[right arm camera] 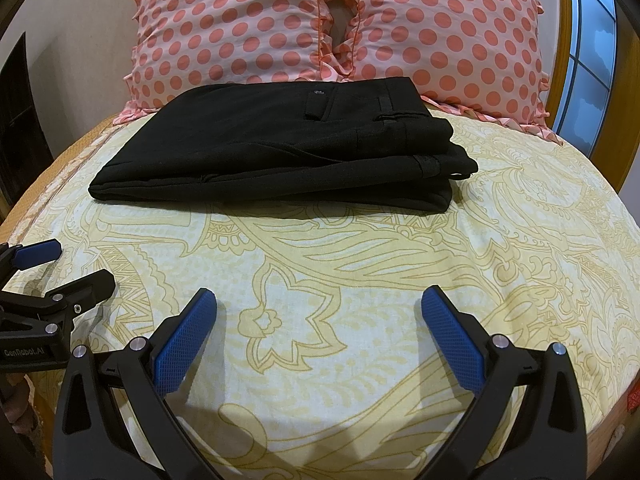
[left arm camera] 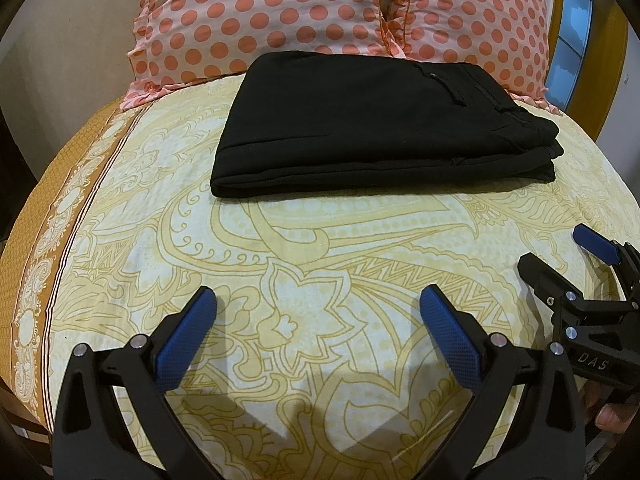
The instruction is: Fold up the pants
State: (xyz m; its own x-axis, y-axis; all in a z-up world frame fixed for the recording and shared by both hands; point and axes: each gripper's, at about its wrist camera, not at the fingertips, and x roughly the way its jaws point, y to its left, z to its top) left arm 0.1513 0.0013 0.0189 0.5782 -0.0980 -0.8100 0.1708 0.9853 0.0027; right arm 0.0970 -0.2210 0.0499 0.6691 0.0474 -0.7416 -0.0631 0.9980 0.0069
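Bedsheet [left arm camera: 120, 208] with yellow paisley print and an orange-brown border strip runs along the far left of the left tongs. Left gripper [left arm camera: 318, 300] spread wide, blue pads [left arm camera: 184, 340] apart, nothing between them, hovering over bare sheet. Black folded pants [left arm camera: 360, 132] lie ahead of it, well apart from the fingertips, stacked in flat layers, fold edge facing the tongs, waistband end to the right. Right of the left gripper, just beside it, the right gripper shows from the side, also spread, with part of the person's hand [left arm camera: 612, 416] under it at frame edge.

Right wrist view: left gripper [right arm camera: 76, 264] pokes in at far left, one blue pad and one black finger apart. Right gripper [right arm camera: 319, 300] spread wide, empty, pads [right arm camera: 452, 344] over sheet [right arm camera: 520, 280]. Pants [right arm camera: 280, 148] ahead and slightly left of it, well apart; button tab and belt loops visible on the top layer near the right end. Beyond the pants, touching their far edge, two pink pillows with coral polka dots [right arm camera: 240, 28] stand side by side. Wooden bed frame [right arm camera: 560, 40] and window panes at far right.
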